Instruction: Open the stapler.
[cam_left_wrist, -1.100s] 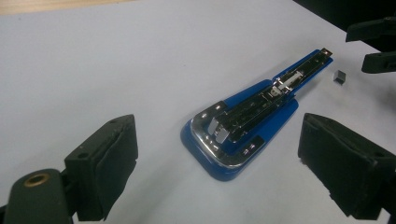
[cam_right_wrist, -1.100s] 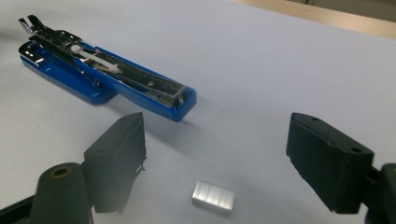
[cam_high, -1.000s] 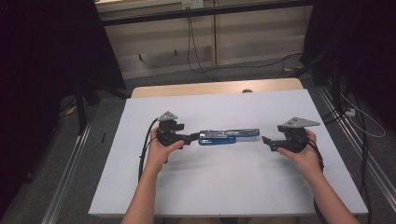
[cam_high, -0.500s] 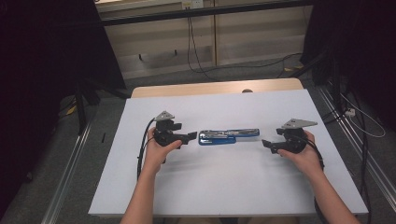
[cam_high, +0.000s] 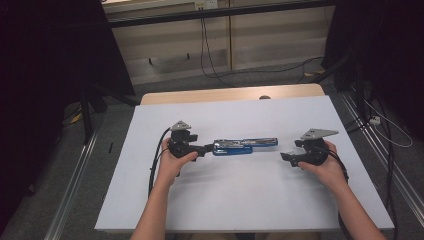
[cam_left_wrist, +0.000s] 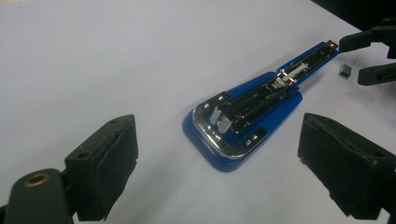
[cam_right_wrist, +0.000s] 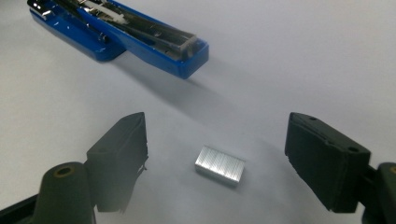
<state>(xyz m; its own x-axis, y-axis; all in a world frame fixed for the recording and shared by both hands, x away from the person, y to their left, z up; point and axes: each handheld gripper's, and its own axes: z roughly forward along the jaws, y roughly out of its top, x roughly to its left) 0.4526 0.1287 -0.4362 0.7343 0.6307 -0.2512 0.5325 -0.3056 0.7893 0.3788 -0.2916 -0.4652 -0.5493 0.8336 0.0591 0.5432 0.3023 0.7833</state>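
A blue stapler (cam_high: 245, 146) lies folded open and flat on the white table cover (cam_high: 250, 200), its metal staple channel facing up (cam_left_wrist: 252, 105). My left gripper (cam_high: 206, 149) points at its rounded left end, jaws open on either side of that end (cam_left_wrist: 217, 158) without touching it. A small silver block of staples (cam_right_wrist: 219, 165) lies on the cover just off the stapler's right tip (cam_left_wrist: 344, 70). My right gripper (cam_high: 286, 157) faces it from the right, open, with the block between its jaws (cam_right_wrist: 217, 144) and clear of both pads.
The white cover leaves a strip of wooden tabletop (cam_high: 230, 94) bare at the far edge. Metal rails (cam_high: 75, 200) run along the floor on both sides. Cables (cam_high: 210, 50) hang at the back and trail at the right (cam_high: 390, 130).
The right gripper has edged slightly left and down toward the staple block. The left gripper and the stapler have hardly moved.
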